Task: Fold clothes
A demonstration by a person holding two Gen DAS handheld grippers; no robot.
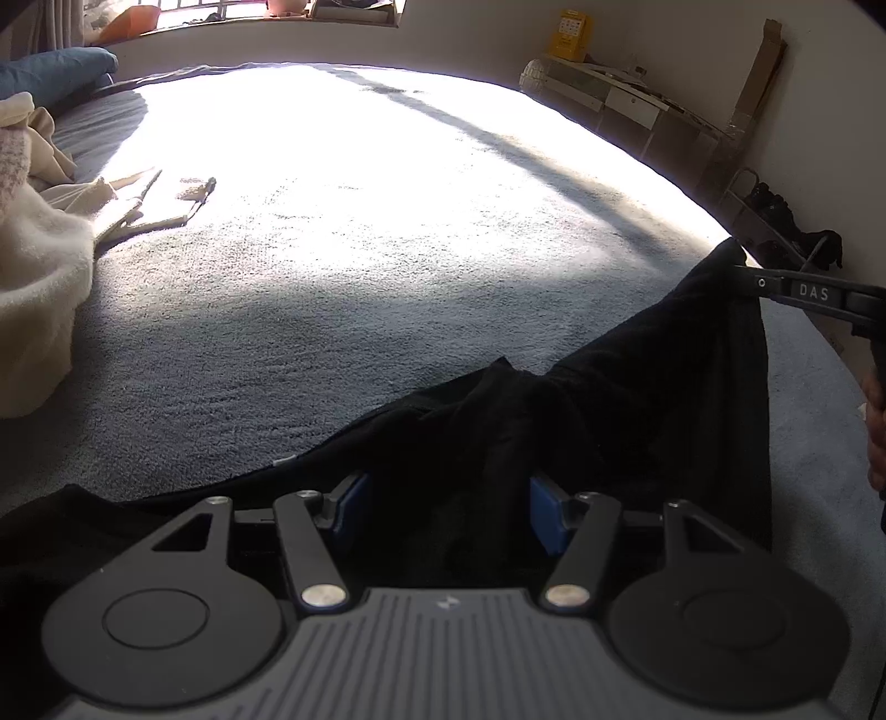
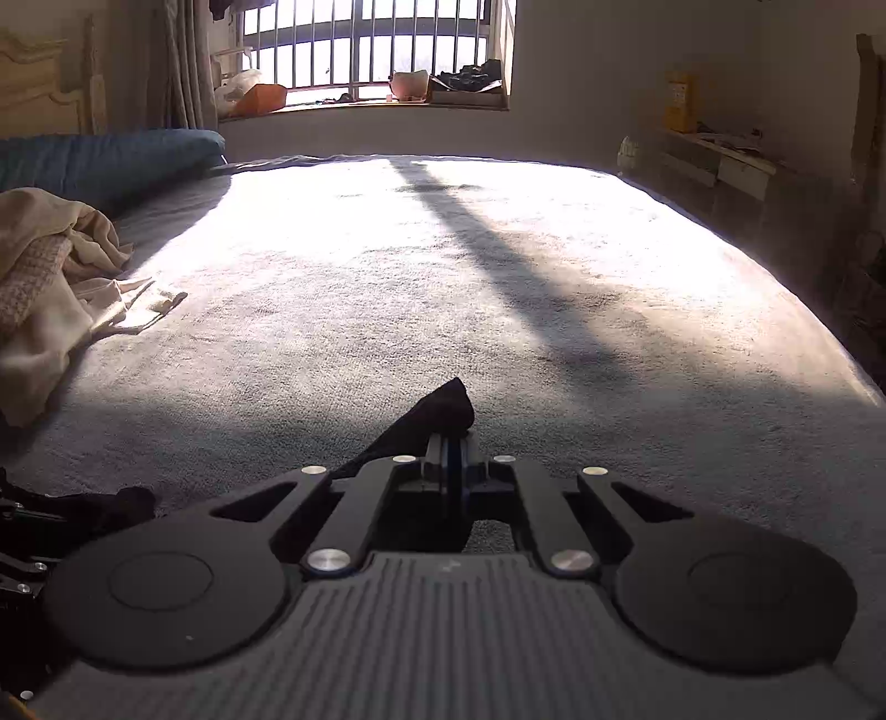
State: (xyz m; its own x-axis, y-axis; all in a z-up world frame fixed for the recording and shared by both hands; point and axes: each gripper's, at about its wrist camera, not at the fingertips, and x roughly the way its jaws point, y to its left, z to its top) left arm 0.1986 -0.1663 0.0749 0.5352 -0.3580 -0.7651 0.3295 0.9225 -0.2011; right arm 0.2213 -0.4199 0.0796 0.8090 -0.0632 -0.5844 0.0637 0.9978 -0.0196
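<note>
Black garment (image 1: 609,421): you have one on the grey bed (image 1: 360,288), dark, rumpled, one corner lifted. Your right gripper (image 2: 451,443) is pinching that corner tight. Your left gripper (image 1: 448,507) is spread, cloth bunched between its blue pads (image 1: 545,512). One cream clothes pile (image 2: 50,288) lies well apart.

Far beyond the fingers stand a barred window (image 2: 365,50), a blue pillow (image 2: 105,158) and a yellow box (image 1: 570,34).

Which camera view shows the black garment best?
The left wrist view: the black garment spreads across the bed up to the right gripper. The right wrist view shows only a pinched corner.
</note>
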